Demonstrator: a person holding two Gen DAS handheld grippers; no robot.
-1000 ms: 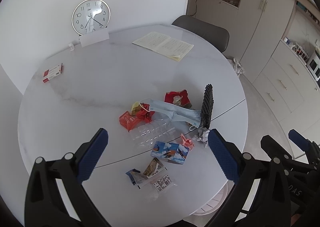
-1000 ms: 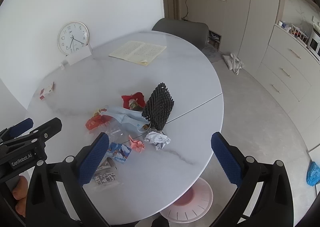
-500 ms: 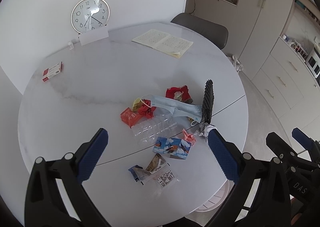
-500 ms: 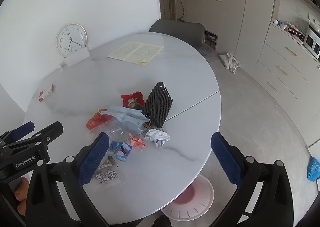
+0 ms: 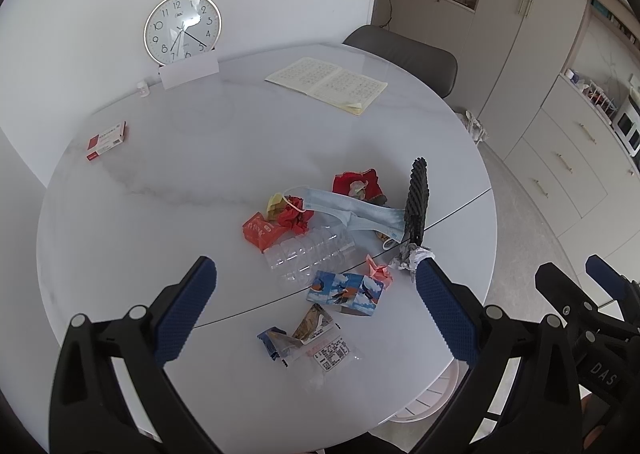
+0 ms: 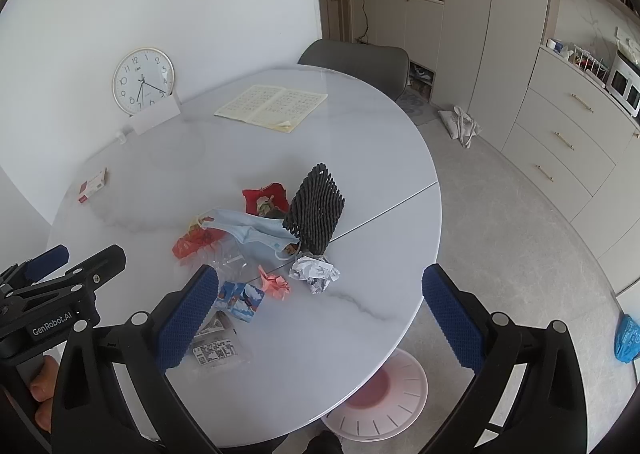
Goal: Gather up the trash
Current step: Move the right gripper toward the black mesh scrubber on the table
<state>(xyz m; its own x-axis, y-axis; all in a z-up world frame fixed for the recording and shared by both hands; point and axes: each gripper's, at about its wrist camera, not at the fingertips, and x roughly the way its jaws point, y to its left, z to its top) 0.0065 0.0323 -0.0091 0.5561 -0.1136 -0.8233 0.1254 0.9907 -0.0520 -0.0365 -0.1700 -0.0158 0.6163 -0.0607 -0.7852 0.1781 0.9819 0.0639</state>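
Observation:
A pile of trash lies on the round white table (image 5: 168, 174): a blue face mask (image 5: 352, 210), red wrappers (image 5: 356, 184), a crushed clear bottle (image 5: 310, 254), a blue bird-print carton (image 5: 346, 292), a black foam net (image 5: 418, 198), a crumpled paper ball (image 6: 314, 272), a pink scrap (image 6: 274, 282) and flat packets (image 5: 316, 342). My left gripper (image 5: 316, 294) is open and empty, held above the near side of the pile. My right gripper (image 6: 320, 302) is open and empty, above the table's near right edge.
A wall clock (image 5: 182, 28) and a white card lean at the table's back. An open notebook (image 5: 328, 84) lies at the far side, a red and white box (image 5: 106, 140) at the far left. A grey chair (image 5: 404, 56) stands behind. A pink and white bin (image 6: 376, 394) sits on the floor under the table edge.
Both grippers have risen and drawn back a little, so the table and trash look smaller and farther. Nothing on the table has moved. Both grippers stay open.

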